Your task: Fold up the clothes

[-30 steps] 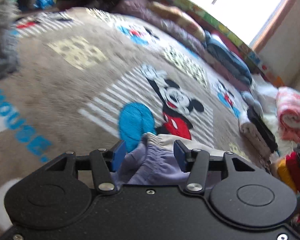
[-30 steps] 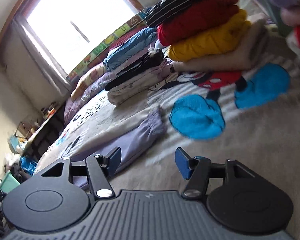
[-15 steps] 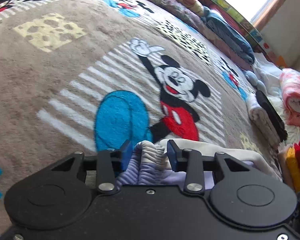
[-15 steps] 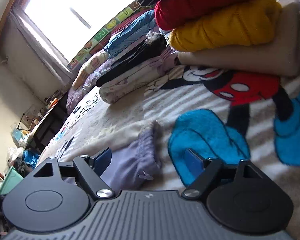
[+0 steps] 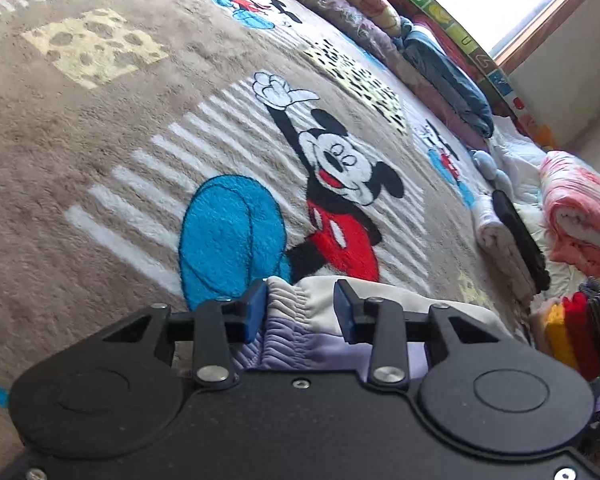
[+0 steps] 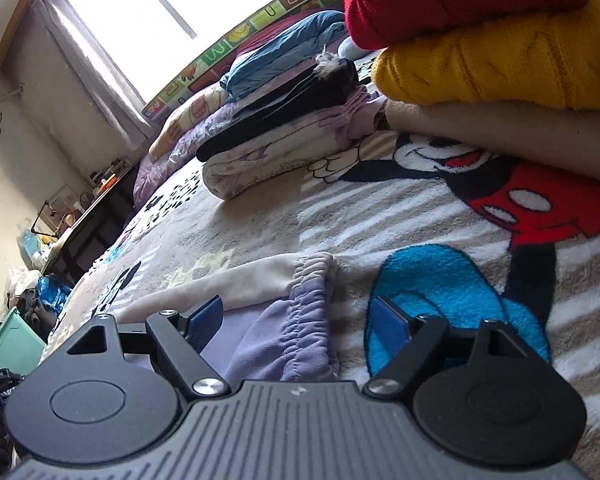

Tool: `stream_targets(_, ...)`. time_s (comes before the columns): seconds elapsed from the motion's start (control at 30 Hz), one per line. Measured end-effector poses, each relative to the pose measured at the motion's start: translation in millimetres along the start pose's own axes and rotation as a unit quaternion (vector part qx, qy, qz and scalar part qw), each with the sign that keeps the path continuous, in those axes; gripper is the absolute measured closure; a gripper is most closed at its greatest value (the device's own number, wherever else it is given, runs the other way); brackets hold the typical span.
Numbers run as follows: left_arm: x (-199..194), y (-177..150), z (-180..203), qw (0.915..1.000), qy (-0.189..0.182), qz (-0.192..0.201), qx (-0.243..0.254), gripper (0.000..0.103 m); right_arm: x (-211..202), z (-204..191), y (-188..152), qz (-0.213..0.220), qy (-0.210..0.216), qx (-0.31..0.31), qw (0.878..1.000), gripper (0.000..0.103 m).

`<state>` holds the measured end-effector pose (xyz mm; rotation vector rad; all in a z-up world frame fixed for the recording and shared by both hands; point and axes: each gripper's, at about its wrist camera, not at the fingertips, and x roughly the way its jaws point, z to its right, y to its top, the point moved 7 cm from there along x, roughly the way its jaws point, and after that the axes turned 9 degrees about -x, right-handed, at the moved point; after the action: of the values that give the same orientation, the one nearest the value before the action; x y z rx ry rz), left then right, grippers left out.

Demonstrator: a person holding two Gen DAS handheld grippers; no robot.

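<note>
A cartoon blanket serves as the folding surface; a stack of folded knits stands at its edge, evidently as the finished pile. The lilac-and-cream trousers lie flat near that stack, gathered cuffs foremost; the left gripper has just been closing and pinches one cuff, while the right gripper, spread and lately narrowing, straddles the other without touching, probably to lift both together.

I see the garment, lilac and cream with gathered elastic cuffs, lying flat on the brown cartoon blanket. Its two cuffed ends sit stacked, cream on lilac, over the blue patch. Folded clothes stand piled nearby, red on yellow on beige.
</note>
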<state>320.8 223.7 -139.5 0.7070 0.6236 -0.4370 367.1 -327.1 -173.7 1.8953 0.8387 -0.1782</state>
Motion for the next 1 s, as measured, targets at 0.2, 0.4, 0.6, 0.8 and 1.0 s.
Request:
stream_targets(0.2, -21.0, 14.8, 7.7, 0.9942, -0.045, 0.094, 0.024, 0.099, 6.2, -7.4, -2.3, -0.011, -0.016, -0.023, 1.0, 0.081)
stream_targets(0.4, -49.2, 31.3, -6.8, 0.9817, -0.078, 0.173, -0.018, 0.103, -21.6, -14.5, 19.7, 0.05, 0.012, 0.006, 0.999, 0.081)
stream_targets(0.6, -38.9, 42.8, -7.2, 0.9856, -0.056, 0.159, -0.009, 0.103, -21.7, -4.8, 26.5, 0.045, 0.01, 0.013, 0.999, 0.081)
stream_targets(0.8, -19.3, 29.2, 0.2, 0.9972, -0.014, 0.066, 0.032, 0.084, -2.6, 7.6, 7.6, -0.002, -0.004, 0.023, 1.0, 0.067)
stream_targets(1.0, 5.7, 13.5, -2.1, 0.9981, 0.017, 0.027, 0.052, 0.084, 4.9, 5.3, 2.4, -0.001, -0.015, 0.004, 1.0, 0.051)
